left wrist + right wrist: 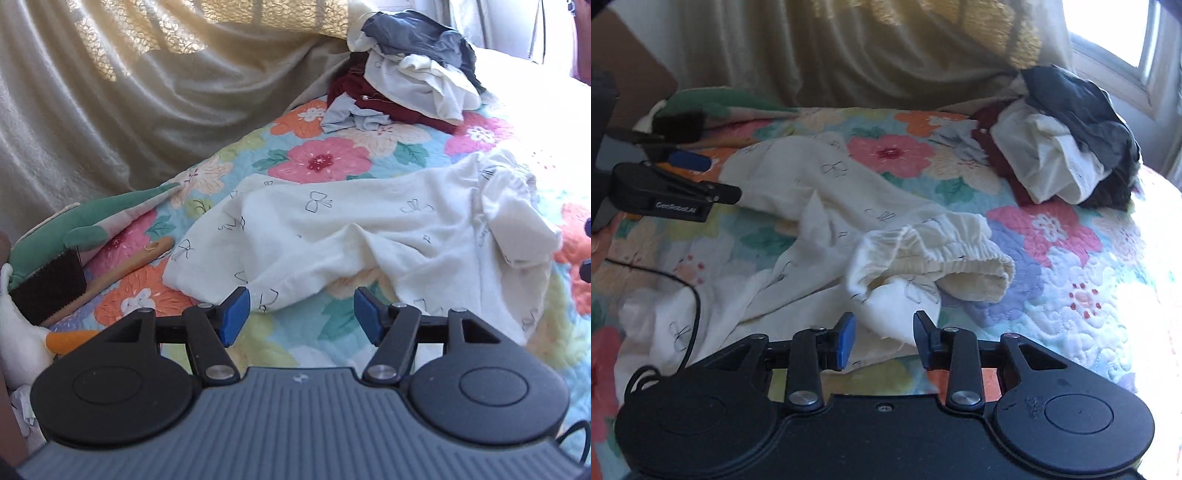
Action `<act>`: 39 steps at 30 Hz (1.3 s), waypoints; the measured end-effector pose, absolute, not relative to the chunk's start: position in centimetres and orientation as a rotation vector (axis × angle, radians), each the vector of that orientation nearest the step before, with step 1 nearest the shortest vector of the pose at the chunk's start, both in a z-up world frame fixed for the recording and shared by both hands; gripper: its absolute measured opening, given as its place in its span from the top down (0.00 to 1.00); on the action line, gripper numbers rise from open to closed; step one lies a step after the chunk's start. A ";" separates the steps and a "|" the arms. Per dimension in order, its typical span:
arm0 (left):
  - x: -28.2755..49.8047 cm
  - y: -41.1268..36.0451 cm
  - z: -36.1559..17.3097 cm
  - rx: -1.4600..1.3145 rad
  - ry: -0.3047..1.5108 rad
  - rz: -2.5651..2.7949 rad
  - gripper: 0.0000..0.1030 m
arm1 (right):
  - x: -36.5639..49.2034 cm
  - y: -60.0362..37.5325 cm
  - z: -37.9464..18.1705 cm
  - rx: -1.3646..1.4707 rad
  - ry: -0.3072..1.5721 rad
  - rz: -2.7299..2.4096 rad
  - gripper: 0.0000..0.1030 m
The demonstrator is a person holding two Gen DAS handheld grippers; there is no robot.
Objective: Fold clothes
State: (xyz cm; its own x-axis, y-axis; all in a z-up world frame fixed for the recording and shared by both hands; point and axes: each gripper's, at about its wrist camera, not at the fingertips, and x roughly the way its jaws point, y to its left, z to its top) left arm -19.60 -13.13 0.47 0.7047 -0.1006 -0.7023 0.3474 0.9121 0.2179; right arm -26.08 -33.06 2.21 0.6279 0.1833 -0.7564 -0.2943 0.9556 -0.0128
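Note:
Cream trousers with a small bow print (332, 236) lie crumpled on the floral quilt (321, 158). My left gripper (301, 314) is open and empty, just short of a trouser-leg hem. In the right wrist view the trousers (827, 206) show their elastic waistband (945, 243) bunched up. My right gripper (884, 339) is open, with a fold of the cream cloth lying between its fingers. The left gripper (687, 162) shows at the far left of that view.
A pile of unfolded clothes (410, 70), grey, white and dark red, sits at the far end of the bed (1071, 140). A green plush toy (85, 229), a brush (51, 284) and a white plush toy (26, 339) lie at the left. A beige curtain (147, 92) hangs behind.

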 end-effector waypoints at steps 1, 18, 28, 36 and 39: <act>-20.3 -12.5 0.8 0.342 0.751 -0.286 0.39 | -26.7 -32.6 2.8 -0.109 0.835 0.304 0.59; -27.0 -9.9 0.1 0.235 0.916 -0.314 0.26 | -27.4 -32.0 6.3 -0.093 0.877 0.006 0.50; -27.4 -14.3 -0.4 0.310 0.943 -0.206 0.22 | -27.5 -29.1 3.2 -0.298 0.923 0.141 0.49; -28.3 -15.1 0.7 0.290 0.936 -0.178 0.19 | -29.8 -29.7 4.5 -0.167 0.948 0.153 0.46; -29.2 -14.4 1.2 0.267 0.965 -0.169 0.17 | -31.2 -29.9 5.1 -0.190 0.919 0.132 0.42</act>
